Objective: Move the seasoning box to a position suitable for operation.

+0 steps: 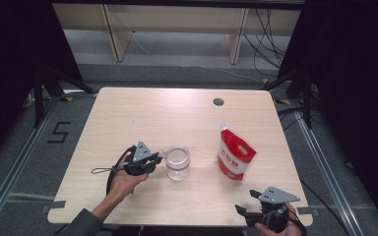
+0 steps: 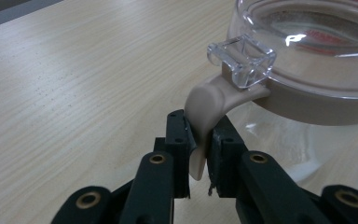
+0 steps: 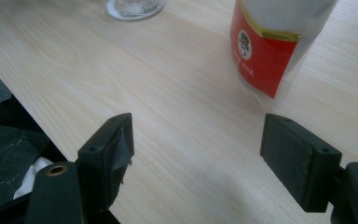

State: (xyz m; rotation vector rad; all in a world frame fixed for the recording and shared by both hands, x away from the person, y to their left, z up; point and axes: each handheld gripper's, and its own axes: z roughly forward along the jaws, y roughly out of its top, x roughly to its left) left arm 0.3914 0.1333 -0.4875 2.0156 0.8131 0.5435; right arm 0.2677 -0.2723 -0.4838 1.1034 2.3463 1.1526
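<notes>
Both jaws of the left gripper (image 2: 199,154) pinch the beige tab (image 2: 205,112) on the jar (image 2: 307,70).

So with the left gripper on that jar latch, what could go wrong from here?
The left gripper pinches only the lower tip of the beige latch tab, so it may slip off. Pulling could drag or tip the glass jar, since the right gripper stands open near the table edge, not steadying it.

Jar (image 1: 178,162) left of pouch (image 1: 235,156), both on table (image 1: 142,118)
</notes>
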